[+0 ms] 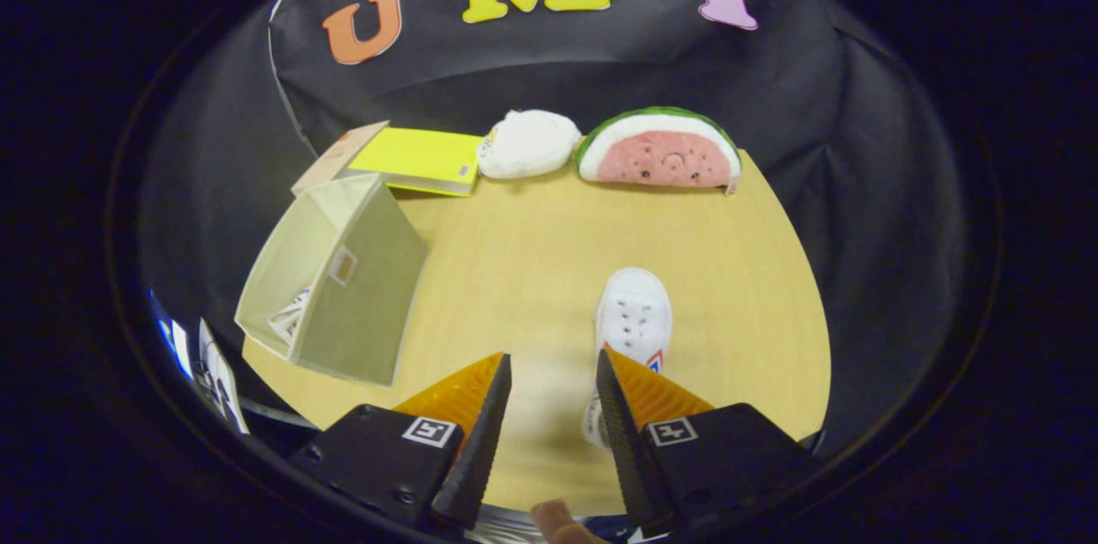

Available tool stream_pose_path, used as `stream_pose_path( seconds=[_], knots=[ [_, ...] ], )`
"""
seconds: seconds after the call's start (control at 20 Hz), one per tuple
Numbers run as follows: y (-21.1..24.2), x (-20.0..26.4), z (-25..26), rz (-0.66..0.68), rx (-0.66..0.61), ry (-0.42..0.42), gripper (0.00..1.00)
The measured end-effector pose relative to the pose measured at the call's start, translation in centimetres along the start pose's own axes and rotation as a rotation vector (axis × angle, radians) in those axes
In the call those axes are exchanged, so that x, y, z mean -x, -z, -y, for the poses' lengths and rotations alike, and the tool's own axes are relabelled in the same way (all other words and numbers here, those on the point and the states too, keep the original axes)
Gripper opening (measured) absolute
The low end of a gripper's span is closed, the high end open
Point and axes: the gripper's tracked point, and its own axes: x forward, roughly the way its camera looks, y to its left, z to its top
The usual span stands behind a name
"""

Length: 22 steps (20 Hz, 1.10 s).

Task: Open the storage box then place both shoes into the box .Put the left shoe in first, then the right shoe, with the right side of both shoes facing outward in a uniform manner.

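The gripper (553, 372) hangs half open and empty; it should shift right to straddle the white canvas lace-up shoe (633, 329), then carry it left to the open beige fabric box (334, 278).

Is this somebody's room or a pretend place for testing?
Probably a testing booth, not a home. A round light wooden table stands against a black cloth wall, with an open beige fabric storage box, a white canvas shoe and a watermelon-slice plush toy laid out. The open gripper hovers above.

Two white shoes: one on the table (532, 269) at right (635, 323), one inside the box (292, 317). One storage box (360, 295), one yellow booklet (420, 160), two plush toys (527, 143) (659, 151).
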Motion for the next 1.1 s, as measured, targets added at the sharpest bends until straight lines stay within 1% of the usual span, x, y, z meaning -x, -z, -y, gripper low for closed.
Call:
stream_pose_path(
  seconds=[0.15,0.2,0.35,0.45,0.5,0.6,0.7,0.85,1.0,1.1],
  knots=[
    [1.0,-1.2,1.9,-0.036,-0.001,-0.028,0.67],
    [1.4,-1.6,2.6,-0.045,-0.012,-0.023,0.68],
    [1.8,-2.6,4.0,-0.065,-0.02,-0.016,0.87],
    [1.9,-3.4,5.1,-0.072,-0.035,-0.006,0.87],
    [2.2,-3.7,6.1,-0.078,-0.059,0.024,0.87],
    [2.8,-4.5,7.5,-0.095,-0.099,0.042,0.87],
    [3.2,-5.5,7.8,-0.114,-0.107,0.022,0.87],
    [3.9,-7.5,8.9,-0.17,-0.101,0.05,0.87],
    [3.9,-9.4,8.5,-0.197,-0.104,0.02,0.87],
    [4.3,-10.4,9.2,-0.229,-0.123,0.039,0.87]
  ],
)
